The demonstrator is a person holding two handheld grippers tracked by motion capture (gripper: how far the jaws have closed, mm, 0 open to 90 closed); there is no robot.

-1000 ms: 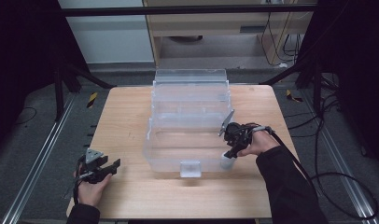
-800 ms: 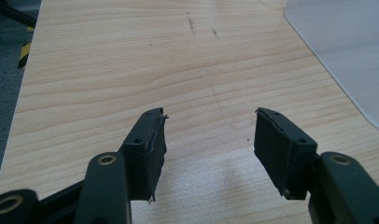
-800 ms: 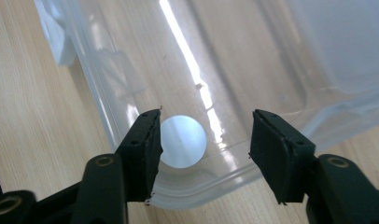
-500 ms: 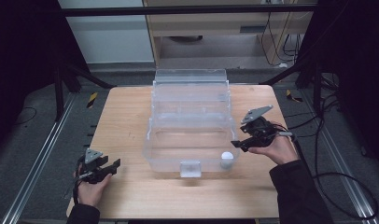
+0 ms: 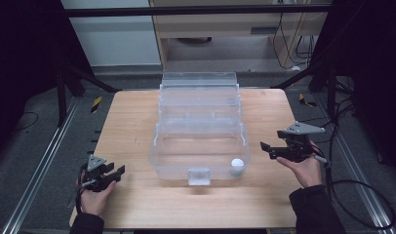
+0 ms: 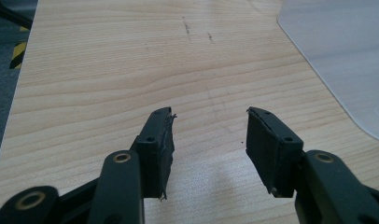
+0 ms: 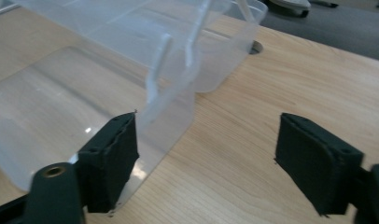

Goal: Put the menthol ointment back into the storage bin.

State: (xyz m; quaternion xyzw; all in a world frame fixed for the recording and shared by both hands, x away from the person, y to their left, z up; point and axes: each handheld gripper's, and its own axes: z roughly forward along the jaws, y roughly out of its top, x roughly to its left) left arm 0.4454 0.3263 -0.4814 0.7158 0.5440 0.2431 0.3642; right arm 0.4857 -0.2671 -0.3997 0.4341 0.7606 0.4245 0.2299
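I see a clear plastic box (image 5: 200, 141) standing mid-desk, its thin glossy walls stepped in tiers toward the back and a small square latch on the front wall. Inside it, in the front right corner, lies a small white ball (image 5: 237, 164), round and matte, resting on the box floor against the wall.

My right hand-held gripper (image 5: 267, 146) hovers just beside the box's right wall, apart from it, with a grey three-cornered plate on top. Its jaws have just been opening and now stand wide with nothing between them; in the right gripper view the black, ridged pads (image 7: 114, 154) frame bare wood and the box's translucent corner (image 7: 173, 70).

My left hand-held gripper (image 5: 115, 172) sits low at the desk's front left, well apart from the box. Its jaws have just been closing, yet in the left gripper view a clear gap shows between the pads (image 6: 160, 144), empty, over the grain.

The desk (image 5: 132, 126) is pale wood with fine streaks and a few dark scuffs. Around it lie grey floor, metal rails and trailing black cables.
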